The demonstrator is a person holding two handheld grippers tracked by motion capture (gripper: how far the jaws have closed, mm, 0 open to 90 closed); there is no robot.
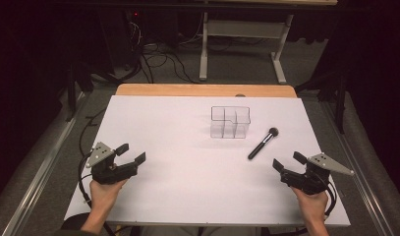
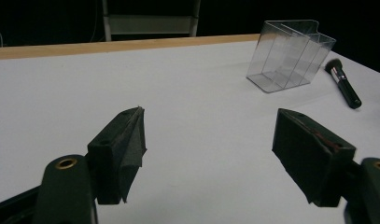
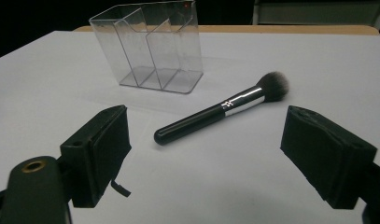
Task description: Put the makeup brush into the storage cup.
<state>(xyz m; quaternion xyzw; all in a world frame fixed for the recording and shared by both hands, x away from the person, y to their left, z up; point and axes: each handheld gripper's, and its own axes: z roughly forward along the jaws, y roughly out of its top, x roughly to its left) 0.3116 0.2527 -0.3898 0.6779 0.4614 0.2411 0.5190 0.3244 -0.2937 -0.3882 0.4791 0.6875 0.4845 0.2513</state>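
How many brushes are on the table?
1. The makeup brush lies flat on the white table, just right of the clear organizer, apart from it.

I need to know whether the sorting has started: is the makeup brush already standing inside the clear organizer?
No, the makeup brush lies flat on the white table, beside the clear organizer, whose compartments are empty.

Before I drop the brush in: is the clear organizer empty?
Empty. Through the clear organizer bare compartment floors show; the makeup brush lies on the table beside it.

organizer [image 1: 230, 122] stands on tabletop [image 1: 178, 162], far centre | brush [image 1: 263, 143] lies just right of it, nearer the person | both apart, not touching
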